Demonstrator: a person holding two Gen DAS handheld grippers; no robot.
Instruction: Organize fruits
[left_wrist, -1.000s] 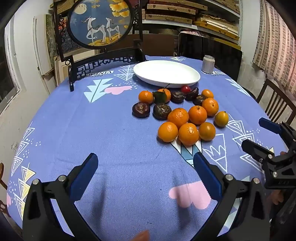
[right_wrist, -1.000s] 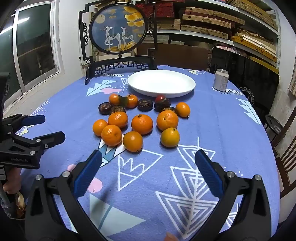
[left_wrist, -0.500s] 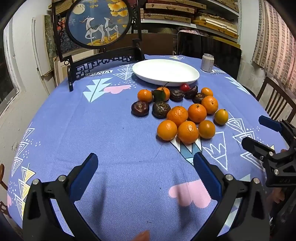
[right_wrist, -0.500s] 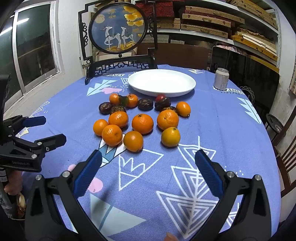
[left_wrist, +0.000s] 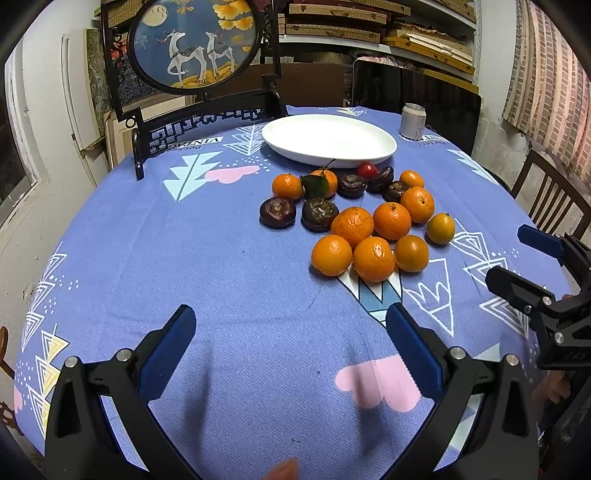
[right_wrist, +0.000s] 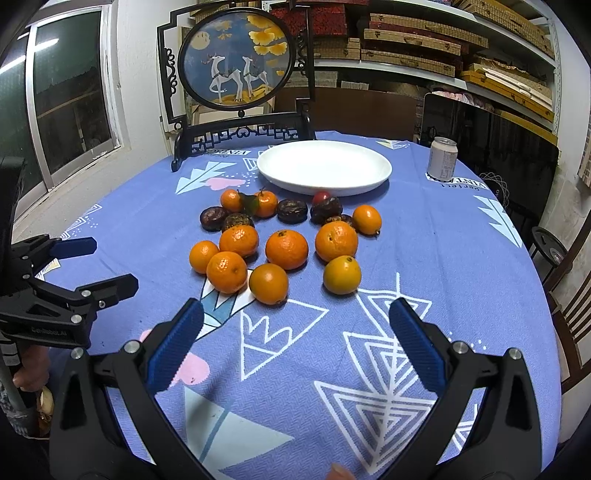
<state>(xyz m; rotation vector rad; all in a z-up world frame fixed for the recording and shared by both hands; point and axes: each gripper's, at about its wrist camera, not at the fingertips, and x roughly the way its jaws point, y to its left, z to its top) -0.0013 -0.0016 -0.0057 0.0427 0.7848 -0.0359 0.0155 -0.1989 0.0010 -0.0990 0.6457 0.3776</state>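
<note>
Left gripper (left_wrist: 290, 341) and right gripper (right_wrist: 295, 332) are held spread above the worktop (left_wrist: 184, 258); clustered fruits (right_wrist: 280, 240) are seen just before the white plate (right_wrist: 325, 166).

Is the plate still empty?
Empty. The plate shows only bare white inside; all the fruit lies on the cloth in front of it.

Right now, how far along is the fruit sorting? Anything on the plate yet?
Nothing looks done: the white plate holds no fruit. Nothing is in hand either; the left gripper and right gripper are both open over the tablecloth, short of the pile. Everything is left: the oranges, the dark brown fruits and the small red fruit all sit on the cloth in front of the plate.
</note>
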